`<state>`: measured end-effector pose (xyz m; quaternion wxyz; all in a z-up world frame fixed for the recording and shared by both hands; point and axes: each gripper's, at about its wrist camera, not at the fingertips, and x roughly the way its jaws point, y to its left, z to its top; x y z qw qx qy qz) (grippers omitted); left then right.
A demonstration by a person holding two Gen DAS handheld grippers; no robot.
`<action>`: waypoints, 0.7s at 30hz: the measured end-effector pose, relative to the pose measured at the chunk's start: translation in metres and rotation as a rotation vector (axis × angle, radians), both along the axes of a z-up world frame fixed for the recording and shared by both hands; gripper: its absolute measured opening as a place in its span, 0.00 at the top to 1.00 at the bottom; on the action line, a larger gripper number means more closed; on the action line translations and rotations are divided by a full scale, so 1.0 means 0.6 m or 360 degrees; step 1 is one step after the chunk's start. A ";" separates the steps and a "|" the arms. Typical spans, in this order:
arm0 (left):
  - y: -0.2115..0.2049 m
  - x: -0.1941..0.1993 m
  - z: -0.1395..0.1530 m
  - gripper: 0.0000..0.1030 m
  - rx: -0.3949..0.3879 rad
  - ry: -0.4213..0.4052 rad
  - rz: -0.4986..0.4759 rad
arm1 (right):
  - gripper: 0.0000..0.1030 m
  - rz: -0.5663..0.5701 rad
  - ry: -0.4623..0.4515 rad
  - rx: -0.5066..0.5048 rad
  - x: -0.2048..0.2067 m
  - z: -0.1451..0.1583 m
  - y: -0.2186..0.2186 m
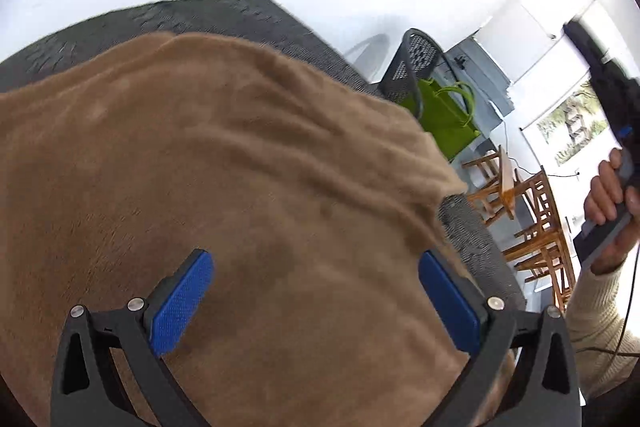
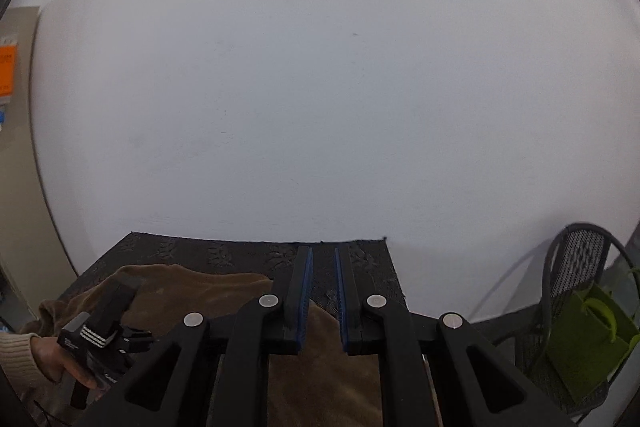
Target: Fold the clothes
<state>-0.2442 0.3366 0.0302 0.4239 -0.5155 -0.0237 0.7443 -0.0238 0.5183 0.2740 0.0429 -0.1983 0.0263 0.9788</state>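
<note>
While the left tongs [image 1: 316,301] fill the bottom of the left wrist view with their blue pads [image 1: 182,303] set wide apart and nothing between them, a brown fleece garment [image 1: 224,187] spreads just beyond and under them, covering most of the lower and middle frame. It lies rumpled in long ridges on a dark patterned table [image 1: 208,15], whose bare cloth shows along the upper left and at the right of the garment. At the right edge of that frame a hand [image 1: 608,211] in a cream knit sleeve [image 1: 592,331] grips a dark handle.

From the right wrist view, the right tongs [image 2: 322,297] stand at bottom centre with a narrow gap between the pads, gripping nothing, above the garment's near part. Farther off, right of the table, stand a black mesh chair [image 1: 412,67] and a green bag [image 1: 444,115], then wooden chairs [image 1: 532,227] lower right. Behind everything rises a plain white wall [image 2: 320,87].
</note>
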 end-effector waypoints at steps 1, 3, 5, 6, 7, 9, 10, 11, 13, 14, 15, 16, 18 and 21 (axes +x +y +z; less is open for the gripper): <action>0.001 -0.006 -0.009 0.00 -0.0002 -0.0016 0.0010 | 0.78 -0.0064 -0.0037 -0.0059 0.003 -0.013 0.027; -0.002 -0.011 -0.022 0.00 -0.0009 -0.0047 0.0023 | 0.17 -0.0203 -0.0142 -0.0223 0.012 -0.045 0.093; 0.002 -0.014 -0.029 0.00 -0.0012 -0.0061 0.0029 | 0.08 -0.0351 -0.0221 -0.0367 0.030 -0.080 0.162; 0.005 -0.014 -0.031 0.00 -0.0015 -0.0062 0.0032 | 0.08 -0.0436 -0.0281 -0.0394 0.037 -0.097 0.192; 0.009 -0.014 -0.032 0.00 -0.0021 -0.0060 0.0032 | 0.08 -0.0511 -0.0338 -0.0433 0.044 -0.115 0.223; 0.020 -0.012 -0.033 0.00 -0.0037 -0.0051 0.0026 | 0.08 -0.0576 -0.0427 -0.0620 0.066 -0.153 0.286; 0.027 -0.010 -0.033 0.00 -0.0048 -0.0045 0.0020 | 0.08 -0.0580 -0.0475 -0.0808 0.073 -0.183 0.315; 0.032 -0.008 -0.033 0.00 -0.0059 -0.0039 0.0013 | 0.08 -0.0582 -0.0522 -0.0996 0.080 -0.212 0.345; 0.041 -0.005 -0.032 0.00 -0.0081 -0.0028 -0.0002 | 0.08 -0.0622 -0.0584 -0.1376 0.100 -0.275 0.399; 0.045 -0.003 -0.033 0.00 -0.0092 -0.0021 -0.0008 | 0.08 -0.0664 -0.0612 -0.1552 0.113 -0.308 0.418; 0.049 -0.002 -0.033 0.00 -0.0103 -0.0014 -0.0015 | 0.08 -0.0681 -0.0647 -0.1678 0.123 -0.331 0.425; 0.053 -0.001 -0.034 0.00 -0.0119 -0.0003 -0.0020 | 0.08 -0.0693 -0.0685 -0.1803 0.131 -0.355 0.432; 0.060 0.001 -0.034 0.00 -0.0154 0.0026 -0.0034 | 0.08 -0.0673 -0.0778 -0.2047 0.135 -0.404 0.441; 0.069 0.002 -0.035 0.00 -0.0187 0.0053 -0.0047 | 0.08 -0.0611 -0.0853 -0.2172 0.125 -0.440 0.437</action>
